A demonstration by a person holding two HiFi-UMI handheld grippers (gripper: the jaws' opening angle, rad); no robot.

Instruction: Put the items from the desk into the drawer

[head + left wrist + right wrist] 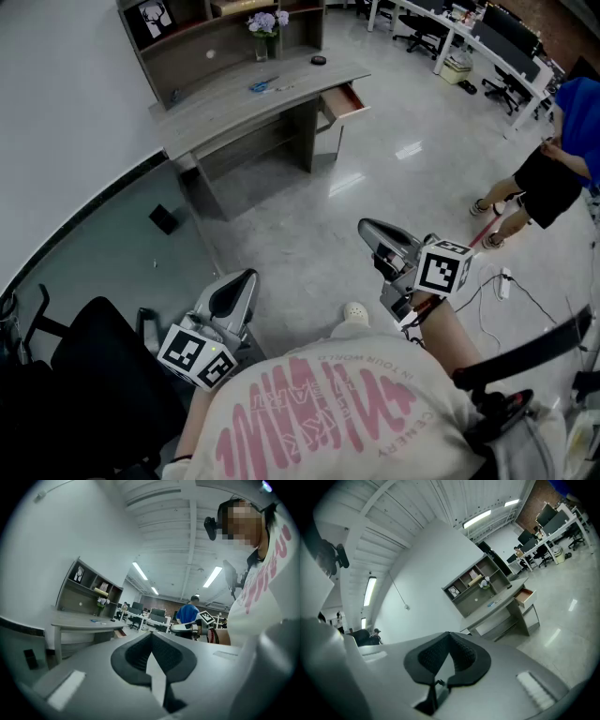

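Note:
The grey desk (234,105) with a shelf unit stands far ahead across the floor. On its top lie blue scissors (262,86) and a small black round item (319,60), beside a vase of flowers (265,28). Its drawer (345,101) is pulled open at the right end. My left gripper (246,277) and right gripper (367,227) are held low near my body, far from the desk, both shut and empty. The left gripper view shows its shut jaws (151,634) with the desk (79,620) far off. The right gripper view shows shut jaws (450,634), the desk (497,609) and the drawer (525,595).
A person in blue (553,159) stands at the right. A black chair (84,375) is at my lower left. A small black box (163,218) sits on the floor left of the desk. A cable (506,281) lies on the floor at right. Office desks and chairs (487,37) fill the back right.

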